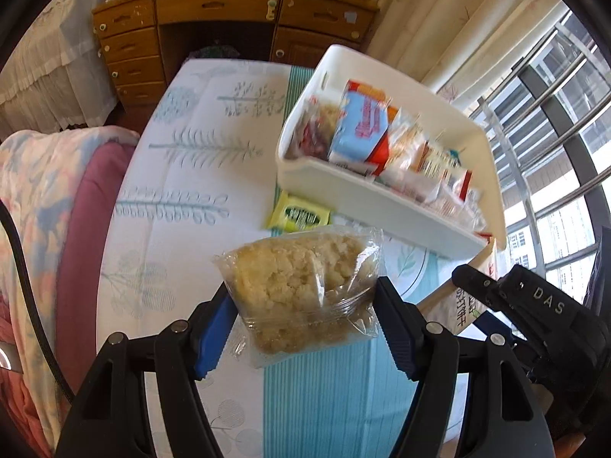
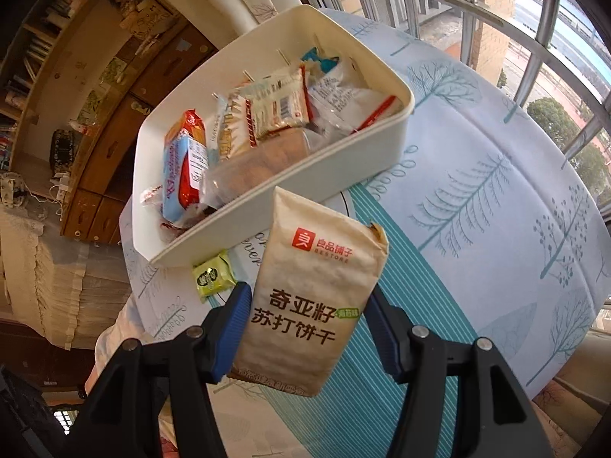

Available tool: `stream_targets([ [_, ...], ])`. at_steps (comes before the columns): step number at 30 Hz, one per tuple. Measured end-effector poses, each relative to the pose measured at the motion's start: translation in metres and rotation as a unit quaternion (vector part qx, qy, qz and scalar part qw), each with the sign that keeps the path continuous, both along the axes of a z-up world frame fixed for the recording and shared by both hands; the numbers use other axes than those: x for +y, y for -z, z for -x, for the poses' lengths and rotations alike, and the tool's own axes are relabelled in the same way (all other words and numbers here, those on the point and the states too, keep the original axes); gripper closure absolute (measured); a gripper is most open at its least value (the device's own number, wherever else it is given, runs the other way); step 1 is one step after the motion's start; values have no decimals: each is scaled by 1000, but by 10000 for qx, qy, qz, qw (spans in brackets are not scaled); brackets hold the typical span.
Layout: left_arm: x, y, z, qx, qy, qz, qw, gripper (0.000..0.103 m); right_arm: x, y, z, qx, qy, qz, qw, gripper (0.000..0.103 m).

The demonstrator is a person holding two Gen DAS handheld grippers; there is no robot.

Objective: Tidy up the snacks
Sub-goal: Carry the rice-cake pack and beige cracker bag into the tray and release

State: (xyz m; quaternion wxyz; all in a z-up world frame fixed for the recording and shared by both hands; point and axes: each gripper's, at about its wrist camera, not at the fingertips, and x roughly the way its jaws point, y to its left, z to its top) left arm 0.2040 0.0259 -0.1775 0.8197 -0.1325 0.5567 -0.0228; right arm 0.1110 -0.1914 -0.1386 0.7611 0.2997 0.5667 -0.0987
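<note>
My left gripper point(image 1: 305, 316) is shut on a clear packet of crumbly beige cake point(image 1: 301, 286), held above the table. My right gripper point(image 2: 305, 328) is shut on a tan cracker pack point(image 2: 313, 290) with a red logo and dark lettering, also lifted off the table. A white bin point(image 1: 382, 206) point(image 2: 290, 187) holding several wrapped snacks stands just beyond both grippers. Beside the bin's near wall a small yellow-green packet point(image 1: 299, 215) point(image 2: 212, 274) lies on the cloth. The right gripper's black body point(image 1: 534, 305) and part of its cracker pack show at the right of the left wrist view.
The round table point(image 1: 183, 198) point(image 2: 496, 198) wears a white cloth with blue tree prints and a teal striped band. A wooden desk with drawers point(image 1: 133, 45) stands behind it, bedding point(image 1: 57, 198) lies to the left, and a barred window point(image 2: 534, 38) sits to the right.
</note>
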Motion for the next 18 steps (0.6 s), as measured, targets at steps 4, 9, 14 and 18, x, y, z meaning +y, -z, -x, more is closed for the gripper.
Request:
stream_targets([
  [4,-18,-29,-19,-185,-67,38,9998,34,-8,-16,-23,-17,-261,14,9997,43],
  [9,-36,-61,-40,-416,-199,103,9989,34,-22,-40,-51,-103,-566,45,9983,43],
  [14,-55,-85,-64,-716,-329,167,9968,34,-39,-65,-78,-264,-866,141,9958,43],
  [18,-67,-91,-83,-878,-404,223,9951,34,-49,-72,-104,-360,-1071,207,9934,43],
])
